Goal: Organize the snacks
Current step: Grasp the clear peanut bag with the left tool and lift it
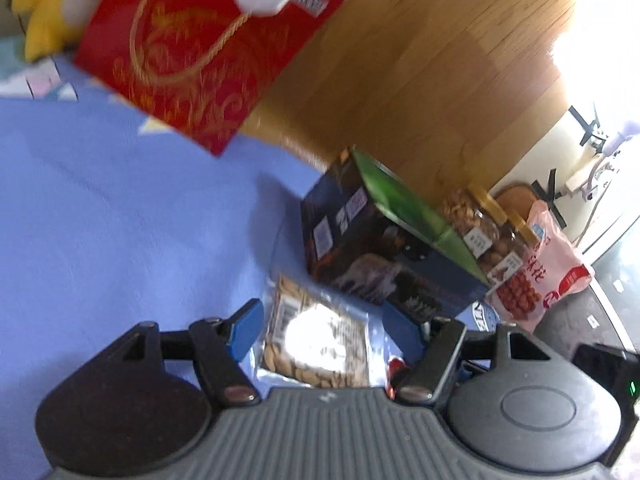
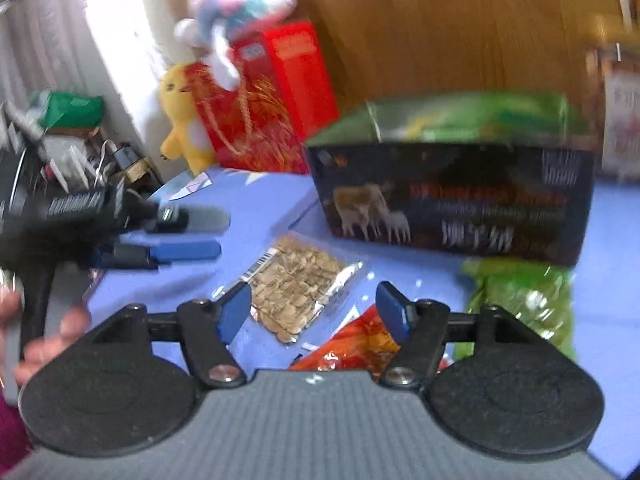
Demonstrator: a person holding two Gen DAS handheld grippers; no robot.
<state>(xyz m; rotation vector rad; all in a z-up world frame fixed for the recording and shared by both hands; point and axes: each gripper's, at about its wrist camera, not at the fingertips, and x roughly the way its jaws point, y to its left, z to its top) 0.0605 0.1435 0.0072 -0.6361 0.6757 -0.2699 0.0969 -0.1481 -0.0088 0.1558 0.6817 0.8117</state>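
A: Start with the left gripper (image 1: 322,326). How do its jaws stand?

B: Apart, with nothing pressed between the blue pads. In its own view a clear packet of pale nuts (image 1: 316,344) lies flat on the blue sheet (image 1: 120,208) in the gap between the fingers, and neither pad touches it. From the right wrist view the same gripper (image 2: 218,234) comes in from the left, its tips near that packet (image 2: 298,292) but short of it.

A: And the right gripper (image 2: 314,308)?

B: Also apart and holding nothing. The nut packet lies just ahead of its left finger, and an orange-red snack bag (image 2: 352,344) sits under its right finger. Whether that finger touches the bag I cannot tell; the picture is blurred.

A: What lies beyond the jaws?

B: A dark box with a green top (image 2: 452,196) stands on the sheet behind the nut packet, close to it. A green bag (image 2: 520,304) lies in front of the box's right end. In the left wrist view, clear jars with gold lids (image 1: 480,224) and a pink bag (image 1: 540,276) sit just past the box (image 1: 384,256).

A: Farther back?

B: A red gift bag with gold patterns (image 1: 192,60) leans against the wooden board (image 1: 420,80), a yellow plush toy (image 2: 184,116) beside it and a white plush toy (image 2: 240,8) on top. A hand (image 2: 44,340) shows at the left edge of the right wrist view.
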